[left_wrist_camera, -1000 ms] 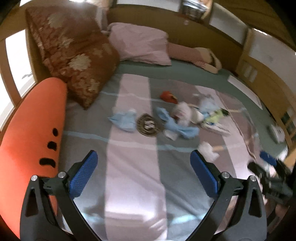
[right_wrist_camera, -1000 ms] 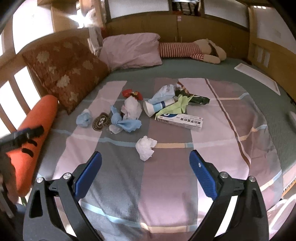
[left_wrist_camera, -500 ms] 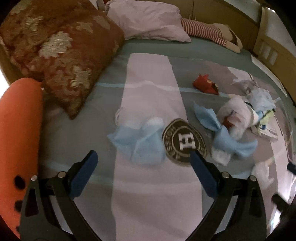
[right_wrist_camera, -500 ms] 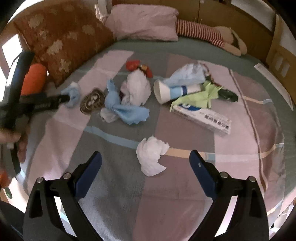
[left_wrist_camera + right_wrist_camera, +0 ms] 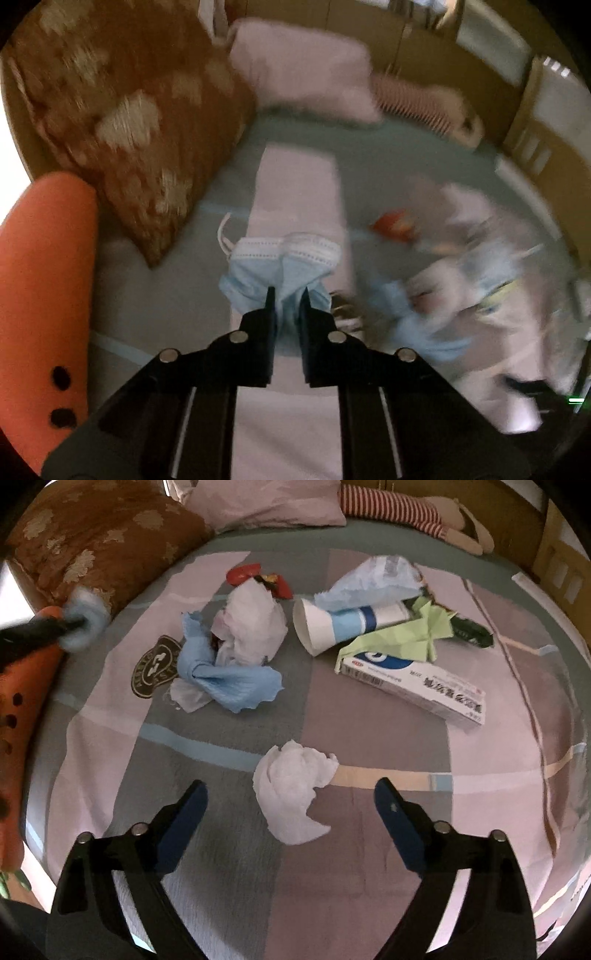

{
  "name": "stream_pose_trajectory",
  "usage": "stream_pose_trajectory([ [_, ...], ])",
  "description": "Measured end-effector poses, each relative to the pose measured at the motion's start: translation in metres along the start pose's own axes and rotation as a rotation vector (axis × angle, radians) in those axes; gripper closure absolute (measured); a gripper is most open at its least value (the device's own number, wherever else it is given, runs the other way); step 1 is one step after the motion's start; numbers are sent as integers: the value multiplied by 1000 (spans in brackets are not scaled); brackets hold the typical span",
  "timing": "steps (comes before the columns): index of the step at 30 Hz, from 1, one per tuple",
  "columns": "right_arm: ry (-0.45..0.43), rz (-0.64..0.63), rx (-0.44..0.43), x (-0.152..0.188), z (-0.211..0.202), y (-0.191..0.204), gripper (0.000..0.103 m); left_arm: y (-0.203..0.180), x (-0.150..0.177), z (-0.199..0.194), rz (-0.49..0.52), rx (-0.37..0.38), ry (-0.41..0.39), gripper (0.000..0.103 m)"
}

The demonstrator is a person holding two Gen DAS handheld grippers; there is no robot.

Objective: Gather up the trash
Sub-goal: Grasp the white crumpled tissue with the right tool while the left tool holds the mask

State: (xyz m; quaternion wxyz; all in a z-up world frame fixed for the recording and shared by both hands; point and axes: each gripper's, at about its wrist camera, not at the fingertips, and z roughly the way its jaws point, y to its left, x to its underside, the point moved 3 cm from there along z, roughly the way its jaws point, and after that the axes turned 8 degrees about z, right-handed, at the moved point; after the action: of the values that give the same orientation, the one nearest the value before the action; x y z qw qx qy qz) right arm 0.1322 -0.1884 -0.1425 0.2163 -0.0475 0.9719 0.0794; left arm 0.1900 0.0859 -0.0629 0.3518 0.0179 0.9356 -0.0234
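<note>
My left gripper is shut on a crumpled blue face mask and holds it above the bed; it also shows at the left edge of the right wrist view. My right gripper is open, with a crumpled white tissue lying on the bedspread between its fingers. Further back lie a blue cloth with white tissue, a paper cup, a white toothpaste box, green paper, a red wrapper and a pale plastic bag.
A round dark badge lies on the checked bedspread. An orange carrot cushion and a brown floral pillow stand at the left. A pink pillow and a striped soft toy lie at the back.
My left gripper has shut on the blue face mask and lifted it off the bed. My right gripper has moved down and forward, so the white tissue now lies between its open fingers.
</note>
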Motion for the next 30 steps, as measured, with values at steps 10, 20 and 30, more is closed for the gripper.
stream_pose_trajectory([
  [10,12,-2,-68,-2,-12,12,83,-76,38,-123,100,98,-157,90],
  [20,-319,19,-112,15,-133,15,84,-119,79,-110,210,114,-95,88],
  [30,-355,3,-98,20,-146,15,84,-111,80,-94,184,103,-69,88],
])
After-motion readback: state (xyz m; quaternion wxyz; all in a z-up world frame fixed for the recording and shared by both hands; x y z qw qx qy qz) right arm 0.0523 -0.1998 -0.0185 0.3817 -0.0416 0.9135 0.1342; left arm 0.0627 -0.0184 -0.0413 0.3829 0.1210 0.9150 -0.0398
